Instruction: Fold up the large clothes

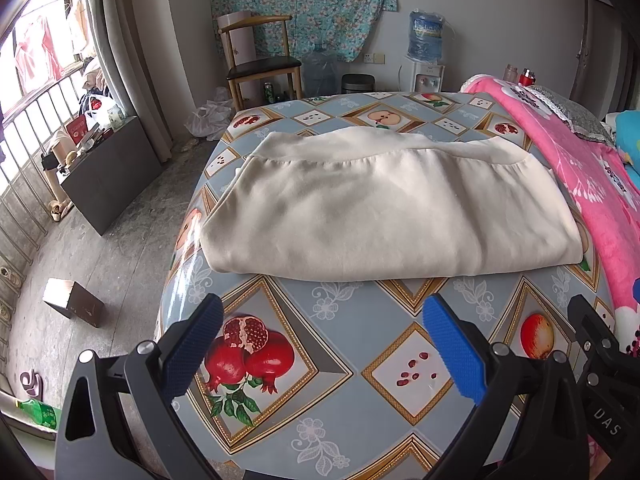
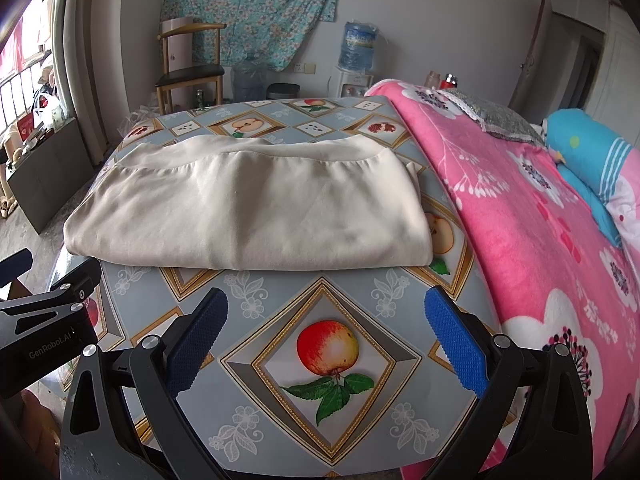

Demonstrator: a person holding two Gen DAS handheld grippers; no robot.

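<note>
The cream garment point(image 1: 384, 216), soft and matte, lies folded into a thick rounded rectangle on the glossy fruit-print surface point(image 1: 332, 320), beside the fuzzy pink blanket point(image 2: 520, 220). My left gripper point(image 1: 324, 344) and right gripper point(image 2: 326, 340) hover short of the garment, blue ribbed fingers point(image 2: 456, 344) spread wide, empty

My 2 left pads point(image 1: 452, 350) are showing rough, knurled blue rubber on matt black plastic. The cream garment point(image 1: 384, 208) is looking soft, matt cloth; the tablecloth point(image 2: 280, 300) is gleaming glossy, smooth vinyl.
</note>
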